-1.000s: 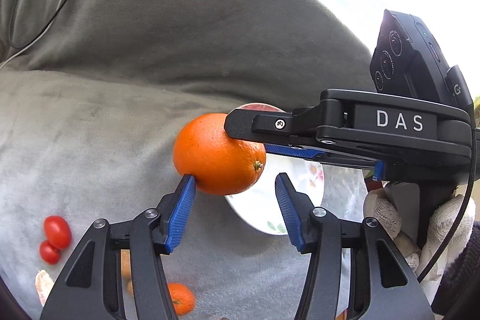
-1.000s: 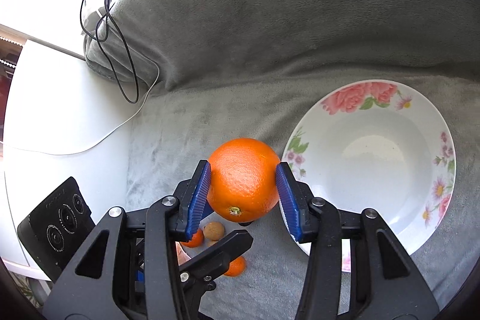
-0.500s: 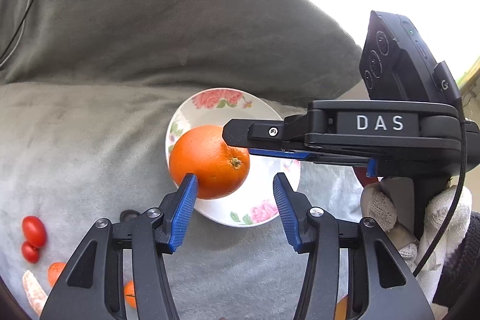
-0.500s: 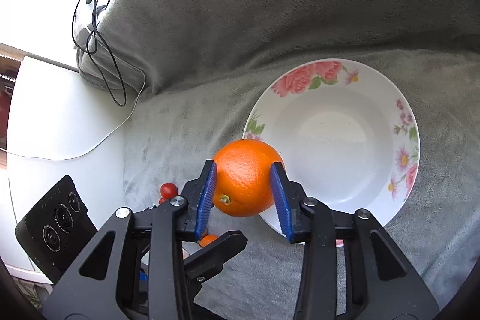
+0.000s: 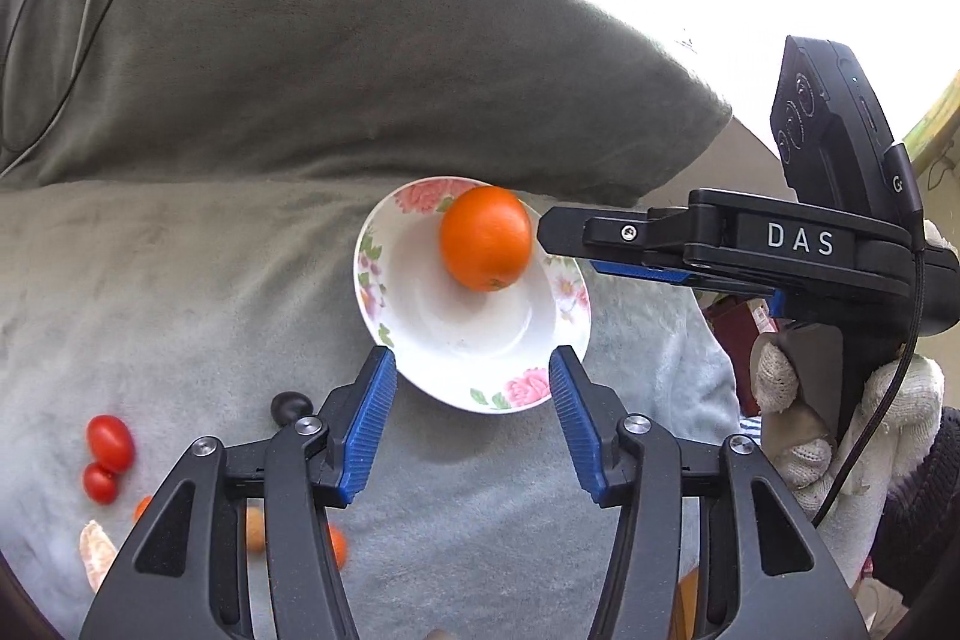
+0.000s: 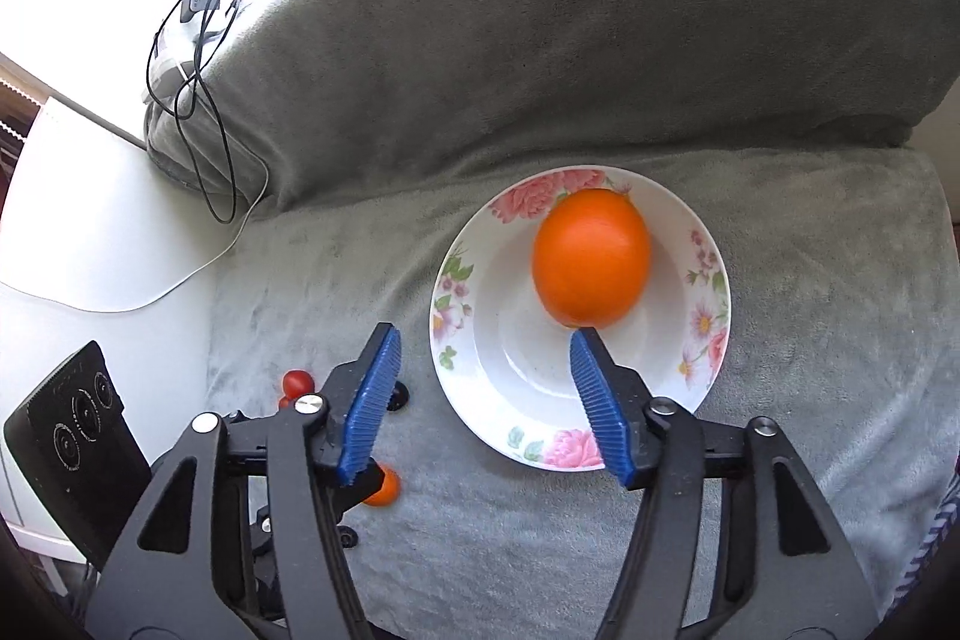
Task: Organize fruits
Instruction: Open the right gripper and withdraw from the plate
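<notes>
On the grey plush blanket (image 6: 810, 340) ahead of you, the round orange (image 6: 591, 259) sits in the white floral bowl (image 6: 480, 370), just beyond your right gripper (image 6: 480, 400), whose jaws are opening, empty. Your left gripper (image 5: 471, 424) is opening too, holding nothing.

A grey blanket (image 6: 780, 400) is covering the seat and carrying everything. A floral bowl (image 6: 474, 388) is sitting on it toward the right. To the near left, red cherry tomatoes (image 5: 108, 451), a small dark fruit (image 5: 291, 405) and small orange fruits (image 6: 384, 490) are lying scattered.
</notes>
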A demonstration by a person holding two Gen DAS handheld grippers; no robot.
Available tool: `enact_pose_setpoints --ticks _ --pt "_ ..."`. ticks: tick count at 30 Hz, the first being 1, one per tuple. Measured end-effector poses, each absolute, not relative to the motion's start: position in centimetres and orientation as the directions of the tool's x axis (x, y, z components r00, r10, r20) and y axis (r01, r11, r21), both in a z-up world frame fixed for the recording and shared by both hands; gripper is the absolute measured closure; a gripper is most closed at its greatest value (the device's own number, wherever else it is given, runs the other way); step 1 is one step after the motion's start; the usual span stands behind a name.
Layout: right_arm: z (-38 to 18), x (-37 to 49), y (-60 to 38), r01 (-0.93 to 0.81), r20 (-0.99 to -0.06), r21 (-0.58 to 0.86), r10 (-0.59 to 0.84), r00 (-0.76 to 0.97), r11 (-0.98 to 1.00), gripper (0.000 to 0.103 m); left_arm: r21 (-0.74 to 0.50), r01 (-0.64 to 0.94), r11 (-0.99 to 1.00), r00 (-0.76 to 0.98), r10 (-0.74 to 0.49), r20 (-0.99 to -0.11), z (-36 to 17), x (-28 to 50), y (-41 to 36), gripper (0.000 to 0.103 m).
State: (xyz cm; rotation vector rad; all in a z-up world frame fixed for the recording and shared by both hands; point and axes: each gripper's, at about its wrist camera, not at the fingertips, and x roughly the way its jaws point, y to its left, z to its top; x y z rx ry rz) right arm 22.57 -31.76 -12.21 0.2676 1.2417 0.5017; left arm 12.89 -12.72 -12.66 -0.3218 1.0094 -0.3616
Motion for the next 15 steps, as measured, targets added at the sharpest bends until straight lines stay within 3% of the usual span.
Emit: enact_pose_setpoints --ticks 7,15 --pt "-11.6 20.6 -32.1 -0.249 -0.853 0.389 0.449 0.267 0.887 0.036 -0.390 0.089 0.917 0.486 -0.382 -0.786 -12.4 11.2 -11.1 0.035" --pt "-11.6 18.4 -32.6 -0.260 -0.863 0.348 0.417 0.287 0.900 0.035 -0.383 0.007 0.924 0.491 -0.337 -0.803 -12.6 8.8 -8.6 0.034"
